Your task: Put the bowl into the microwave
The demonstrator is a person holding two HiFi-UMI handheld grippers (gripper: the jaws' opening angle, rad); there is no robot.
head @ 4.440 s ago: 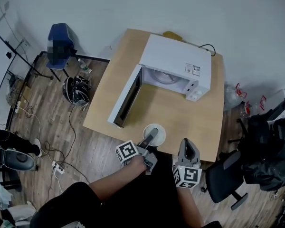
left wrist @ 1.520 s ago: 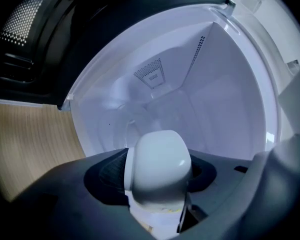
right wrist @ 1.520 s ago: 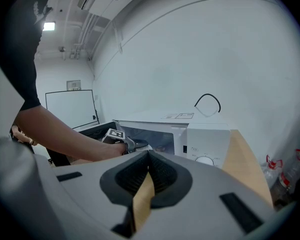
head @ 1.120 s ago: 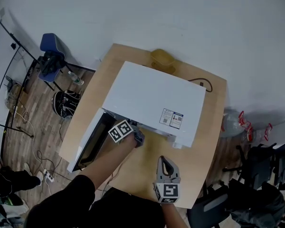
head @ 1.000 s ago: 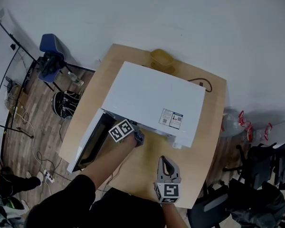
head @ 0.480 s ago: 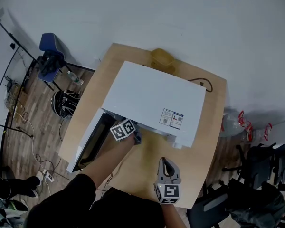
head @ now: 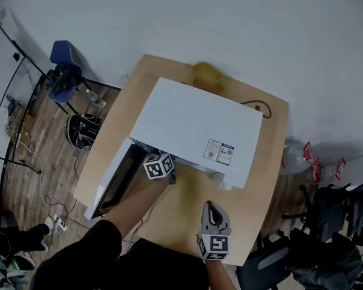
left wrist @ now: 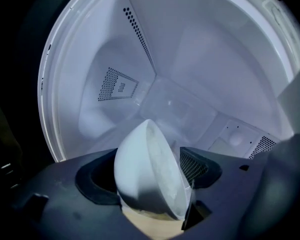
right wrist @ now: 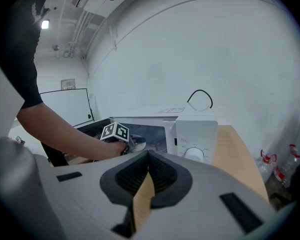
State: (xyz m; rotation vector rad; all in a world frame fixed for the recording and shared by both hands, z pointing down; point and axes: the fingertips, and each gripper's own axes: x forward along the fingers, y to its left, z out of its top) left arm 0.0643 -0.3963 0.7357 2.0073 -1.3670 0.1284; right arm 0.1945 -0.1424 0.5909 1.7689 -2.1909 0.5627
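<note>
The white microwave (head: 193, 125) stands on the wooden table (head: 263, 180) with its door (head: 112, 180) swung open to the left. My left gripper (left wrist: 155, 159) reaches into the white oven cavity (left wrist: 190, 59); in the head view only its marker cube (head: 159, 166) shows at the opening. The white bowl (left wrist: 140, 174) sits between its jaws, tilted in this view with its mouth towards the right jaw. The jaws have just been opening and stand wide around the bowl. My right gripper (head: 212, 209) hovers over the table's front, shut and empty, pointing at the microwave's front (right wrist: 195, 134).
A yellowish object (head: 207, 75) lies behind the microwave, and a black cable (head: 258, 107) loops at its back right. The open door juts towards the table's left edge. A black office chair (head: 272, 264) stands right of the table; a blue chair (head: 63, 62) far left.
The bowl went from the table's front edge into the microwave with my left gripper. Over the last second that gripper's marker cube rolled at the opening. The right gripper stayed put.
</note>
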